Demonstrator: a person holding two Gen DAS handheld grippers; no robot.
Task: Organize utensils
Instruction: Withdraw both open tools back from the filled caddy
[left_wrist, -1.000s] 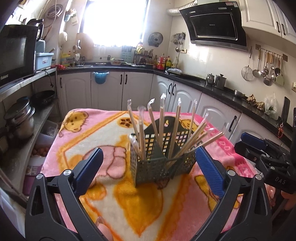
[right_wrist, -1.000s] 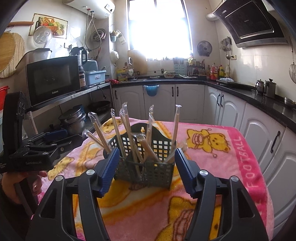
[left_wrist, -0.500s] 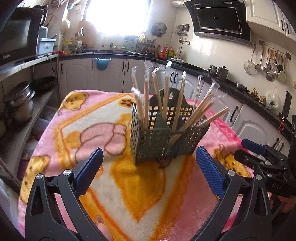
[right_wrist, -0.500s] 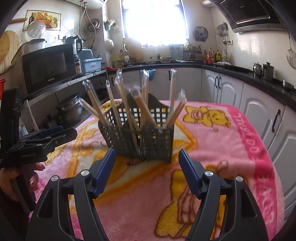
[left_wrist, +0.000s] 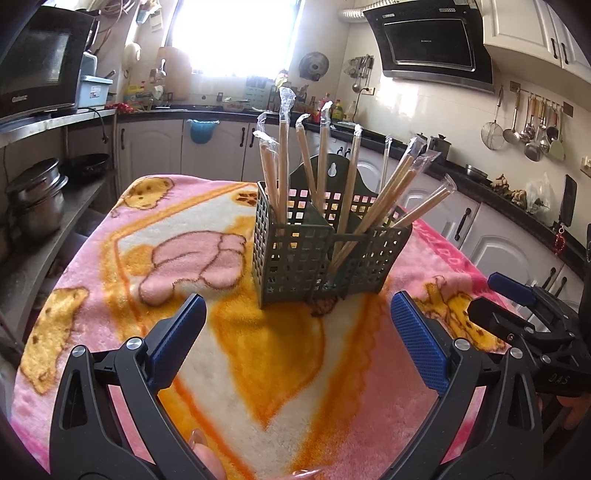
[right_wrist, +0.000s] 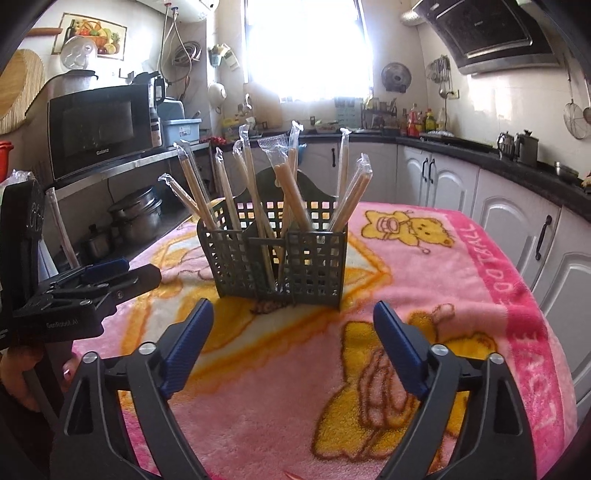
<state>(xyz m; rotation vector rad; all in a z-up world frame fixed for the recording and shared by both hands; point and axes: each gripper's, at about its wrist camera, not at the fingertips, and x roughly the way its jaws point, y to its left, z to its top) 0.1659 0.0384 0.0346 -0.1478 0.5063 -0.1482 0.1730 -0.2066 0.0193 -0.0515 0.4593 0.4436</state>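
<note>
Both claws have sunk toward the pink blanket (left_wrist: 122, 236) on the table since the earlier frames, and the right claw (right_wrist: 293, 350) has just been spreading its jaws with nothing between them. Released too, the left claw (left_wrist: 297, 343) hangs with its blue pads wide apart and empty. Ahead of both, the dark green utensil holder (right_wrist: 273, 258) stands upright on the blanket, its compartments filled with plastic-wrapped chopsticks (left_wrist: 282, 162) leaning outward.
</note>
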